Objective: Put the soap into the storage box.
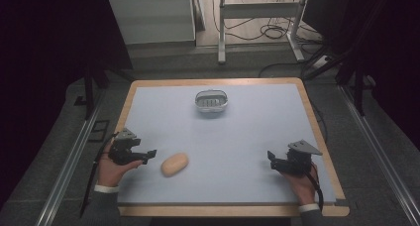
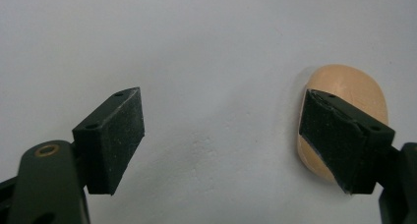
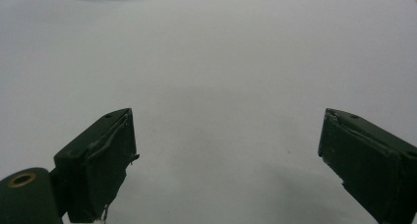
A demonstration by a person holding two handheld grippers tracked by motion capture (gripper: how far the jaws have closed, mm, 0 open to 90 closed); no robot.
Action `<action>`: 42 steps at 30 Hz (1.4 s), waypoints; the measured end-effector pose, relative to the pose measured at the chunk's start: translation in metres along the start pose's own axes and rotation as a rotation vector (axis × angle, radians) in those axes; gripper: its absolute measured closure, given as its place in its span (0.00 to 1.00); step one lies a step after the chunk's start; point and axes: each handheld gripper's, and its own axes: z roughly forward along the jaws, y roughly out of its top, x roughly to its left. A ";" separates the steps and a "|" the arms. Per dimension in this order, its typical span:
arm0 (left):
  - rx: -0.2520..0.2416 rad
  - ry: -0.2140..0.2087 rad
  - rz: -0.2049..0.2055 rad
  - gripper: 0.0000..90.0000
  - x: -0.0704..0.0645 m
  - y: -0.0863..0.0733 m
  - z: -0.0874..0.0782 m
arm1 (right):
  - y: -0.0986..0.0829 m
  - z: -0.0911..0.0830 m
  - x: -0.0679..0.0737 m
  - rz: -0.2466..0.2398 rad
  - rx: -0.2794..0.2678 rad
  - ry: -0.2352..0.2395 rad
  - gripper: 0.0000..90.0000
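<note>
Holding your left gripper (image 1: pixel 148 155) low over the pale blue mat (image 1: pixel 237 137), you have its jaws spread wide apart with nothing between them. In the left gripper view the two black pads (image 2: pixel 115 138) frame bare mat, and the tan bread roll (image 2: pixel 351 94) lies just beyond the tip of the finger at that view's right side, partly hidden behind that pad. Whether the pad actually touches the roll cannot be told from there. From the high view the bread roll (image 1: pixel 175 163) sits just beside your left fingertips, on the side toward the middle of the mat, with a thin strip of mat showing between them. It rests flat, its long side slanting a little.

Your right gripper (image 1: pixel 271 158) is also released: in the right gripper view its jaws stand far apart, the pads (image 3: pixel 105 160) clasping nothing, with plain mat in the gap and ahead of them. It is well apart from the roll, which lies between your two grippers but much nearer the left one.

Far ahead of both sets of fingers, near the far edge of the mat, stands a small clear container (image 1: pixel 211 100) with a ridged inside. The mat lies on a wooden-edged table (image 1: pixel 317 122). Your hands grip each tool from behind, cuffs showing at the wrists.
</note>
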 end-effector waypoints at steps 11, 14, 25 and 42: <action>-0.001 0.003 0.004 0.20 0.001 -0.001 -0.002 | 0.000 -0.001 -0.001 0.003 -0.007 0.011 0.10; -0.008 0.000 0.003 0.20 0.001 -0.001 -0.004 | 0.000 -0.001 -0.001 0.008 -0.005 0.004 0.10; 0.019 0.002 0.012 0.19 -0.001 0.000 0.004 | -0.001 0.000 -0.003 0.025 -0.006 0.019 0.10; 0.061 -0.021 0.078 0.21 -0.011 0.017 -0.007 | -0.001 -0.002 -0.004 0.040 -0.023 0.012 0.10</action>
